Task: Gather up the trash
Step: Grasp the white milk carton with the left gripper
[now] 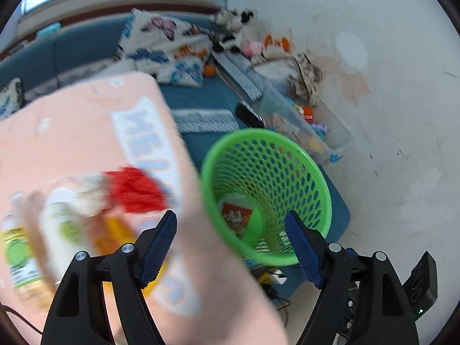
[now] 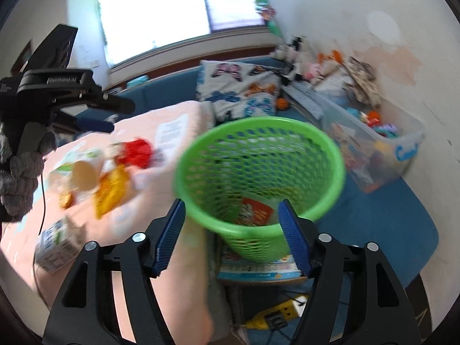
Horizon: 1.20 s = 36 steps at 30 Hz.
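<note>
Blur smears most of the left half of both views. In the left wrist view, a white bottle with a green label lies at lower left on the pink cloth; its lettering cannot be read, and a second green-labelled container beside it is cut by the frame's left edge. Right of the bottle, a crumpled pale scrap, a red wrapper and a yellow packet run together. The packet's lower end is hidden behind the left finger of the left gripper, whose jaws stand wide apart with nothing between them. Right of centre stands the green mesh basket; a red-and-white packet lies at its bottom, and the right finger covers the near rim.

In the right wrist view, a gloved hand at the far left holds the other gripper, its fingers partly lost against the cloth. A small carton sits at lower left, near the same pile of trash, too smeared to sort out. The right gripper is spread wide and empty, framing the basket, which stands on a colourful box at lower centre.
</note>
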Each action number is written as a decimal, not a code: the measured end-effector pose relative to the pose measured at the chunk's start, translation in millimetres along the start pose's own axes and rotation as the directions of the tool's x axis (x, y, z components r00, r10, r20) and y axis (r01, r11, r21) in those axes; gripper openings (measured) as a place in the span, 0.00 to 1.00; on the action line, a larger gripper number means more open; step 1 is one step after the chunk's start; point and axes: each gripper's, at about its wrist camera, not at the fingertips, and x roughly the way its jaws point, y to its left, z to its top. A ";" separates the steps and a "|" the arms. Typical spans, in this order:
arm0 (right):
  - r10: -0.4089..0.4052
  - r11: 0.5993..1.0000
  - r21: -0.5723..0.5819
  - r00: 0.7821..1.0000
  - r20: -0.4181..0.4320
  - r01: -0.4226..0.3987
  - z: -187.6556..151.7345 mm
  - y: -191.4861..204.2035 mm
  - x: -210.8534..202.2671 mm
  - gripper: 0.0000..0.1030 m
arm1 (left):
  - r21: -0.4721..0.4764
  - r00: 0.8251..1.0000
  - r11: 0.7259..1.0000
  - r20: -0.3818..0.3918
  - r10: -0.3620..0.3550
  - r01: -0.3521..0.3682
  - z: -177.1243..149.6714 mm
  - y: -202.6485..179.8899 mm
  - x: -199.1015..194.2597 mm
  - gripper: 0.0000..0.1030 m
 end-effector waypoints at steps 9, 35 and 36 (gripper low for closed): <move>0.172 0.977 -0.122 0.984 -0.038 -0.176 -5.5 89.5 -1.7 0.75 | -0.008 0.991 0.996 0.099 0.090 -0.090 -45.5 56.3 -83.9 0.86; 0.218 0.937 -0.235 0.959 -0.182 -0.258 5.9 135.2 53.0 0.80 | 0.210 0.983 0.965 -0.060 0.175 -0.159 -180.0 87.0 -50.8 0.91; 0.221 0.934 -0.241 0.957 -0.189 -0.263 5.2 136.8 55.4 0.80 | 0.228 0.981 0.959 -0.055 0.188 -0.171 -181.5 84.7 -47.7 0.91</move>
